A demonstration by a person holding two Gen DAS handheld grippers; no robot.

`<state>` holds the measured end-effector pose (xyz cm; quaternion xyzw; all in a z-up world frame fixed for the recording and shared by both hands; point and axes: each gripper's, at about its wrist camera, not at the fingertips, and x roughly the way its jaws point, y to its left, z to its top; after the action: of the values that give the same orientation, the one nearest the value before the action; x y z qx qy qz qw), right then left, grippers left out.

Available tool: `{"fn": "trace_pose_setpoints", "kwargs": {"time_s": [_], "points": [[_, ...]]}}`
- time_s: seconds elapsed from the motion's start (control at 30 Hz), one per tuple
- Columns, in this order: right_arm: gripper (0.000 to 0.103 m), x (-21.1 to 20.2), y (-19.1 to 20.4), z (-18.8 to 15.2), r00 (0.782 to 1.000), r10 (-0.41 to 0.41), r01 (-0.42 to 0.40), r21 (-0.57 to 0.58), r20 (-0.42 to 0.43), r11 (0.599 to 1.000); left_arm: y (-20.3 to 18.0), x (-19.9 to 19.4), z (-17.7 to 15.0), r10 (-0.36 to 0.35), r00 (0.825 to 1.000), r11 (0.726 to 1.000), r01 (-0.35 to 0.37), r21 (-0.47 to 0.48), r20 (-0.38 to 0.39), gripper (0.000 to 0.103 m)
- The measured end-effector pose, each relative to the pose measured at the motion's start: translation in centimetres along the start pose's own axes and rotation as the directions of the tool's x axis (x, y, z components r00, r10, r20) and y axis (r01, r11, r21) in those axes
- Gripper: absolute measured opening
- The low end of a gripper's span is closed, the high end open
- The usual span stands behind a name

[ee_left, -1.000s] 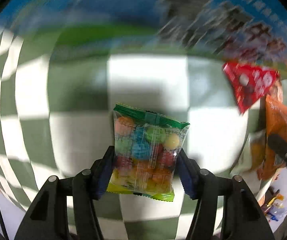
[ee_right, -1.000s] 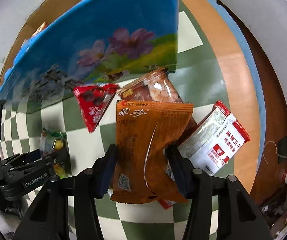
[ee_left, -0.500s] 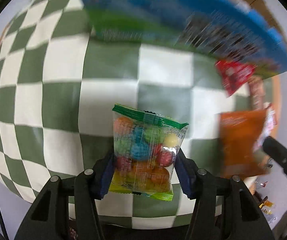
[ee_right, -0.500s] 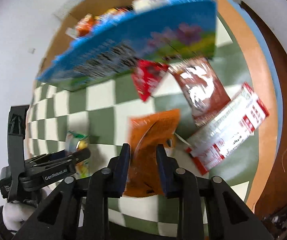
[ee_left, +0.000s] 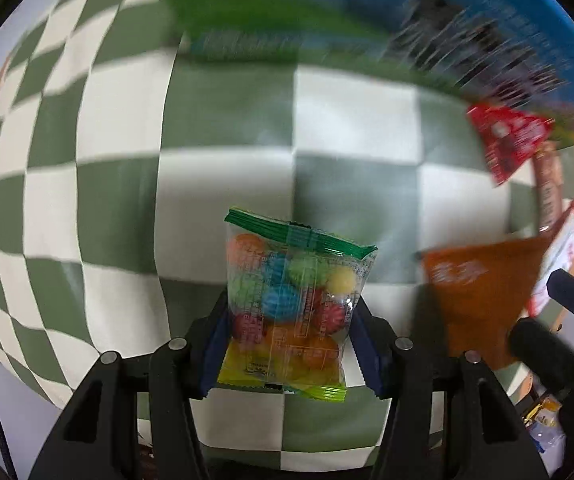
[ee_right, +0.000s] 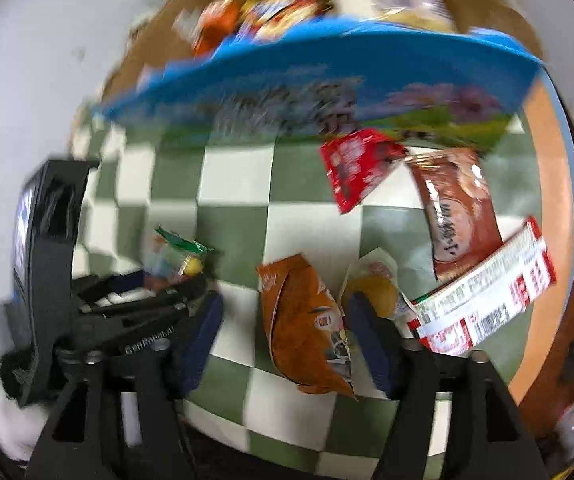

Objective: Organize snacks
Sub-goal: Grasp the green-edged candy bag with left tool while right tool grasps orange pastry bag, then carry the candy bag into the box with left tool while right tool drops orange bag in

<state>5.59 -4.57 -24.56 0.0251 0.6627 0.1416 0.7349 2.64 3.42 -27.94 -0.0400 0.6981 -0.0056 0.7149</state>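
Left wrist view: left gripper clamps one clear plastic candy bag with green top seal, round multicoloured sweets inside, above the green-and-white checkered tablecloth. Right gripper jaws have just been opening; one crinkled orange foil packet sits between them, pads off it. Toward the cloth's right edge: one red triangular pouch, one brown pouch, one red-and-white flat pack, print unreadable. Blue printed box at far edge holds more snacks.
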Motion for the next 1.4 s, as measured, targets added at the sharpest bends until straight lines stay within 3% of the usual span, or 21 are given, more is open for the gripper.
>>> {"fn": "trace_pose_setpoints", "kwargs": {"time_s": [0.13,0.2,0.23,0.33,0.43,0.57,0.73,0.93,1.03,1.17,1.4], "points": [[0.071,4.2,1.3,-0.7,0.996,-0.061,0.056,-0.081,-0.064,0.995,0.4,1.9,-0.1,0.009,1.000,1.000,-0.010,-0.024,-0.021,0.053],[0.048,5.5,1.8,-1.1,0.992,-0.105,0.097,-0.110,-0.070,0.989,0.5,2.1,-0.5,0.012,1.000,1.000,-0.012,-0.028,-0.020,0.053],[0.047,5.8,1.7,-1.2,0.992,-0.112,0.105,-0.110,-0.061,0.988,0.3,2.0,-0.8,0.011,1.000,1.000,-0.012,-0.026,-0.017,0.053],[0.041,5.0,0.3,-1.5,0.999,-0.006,0.005,-0.023,-0.046,1.000,0.2,1.3,-0.6,0.000,1.000,1.000,0.000,-0.029,-0.004,0.053],[0.036,3.4,-1.6,-1.6,0.993,0.112,-0.109,0.071,-0.039,0.991,1.2,-0.1,-0.6,-0.030,0.999,0.999,0.031,-0.030,0.026,0.053],[0.035,-0.3,-3.9,-1.6,0.969,0.244,-0.245,0.168,0.025,0.955,1.5,-3.3,-0.3,-0.066,0.995,0.998,0.067,-0.007,0.081,0.053],[0.035,-5.8,-5.9,-0.4,0.934,0.325,-0.350,0.207,0.147,0.914,0.6,-9.0,-0.4,-0.152,0.975,0.988,0.150,0.028,0.160,0.053],[0.035,-13.5,-7.0,3.2,0.878,0.348,-0.419,0.179,0.329,0.890,1.2,-18.5,5.7,-0.266,0.926,0.964,0.251,0.091,0.269,0.053],[0.035,-16.0,-7.5,6.1,0.874,0.285,-0.368,0.153,0.393,0.917,-0.1,-21.9,10.4,-0.249,0.917,0.968,0.226,0.107,0.313,0.053],[0.035,-15.9,-8.3,10.0,0.896,0.183,-0.268,0.163,0.405,0.950,0.2,-21.3,16.0,-0.215,0.922,0.976,0.197,0.087,0.323,0.053],[0.035,-12.4,-11.0,15.0,0.931,0.101,-0.184,0.211,0.352,0.960,0.0,-17.0,22.8,-0.144,0.962,0.990,0.138,0.044,0.234,0.053]]}}
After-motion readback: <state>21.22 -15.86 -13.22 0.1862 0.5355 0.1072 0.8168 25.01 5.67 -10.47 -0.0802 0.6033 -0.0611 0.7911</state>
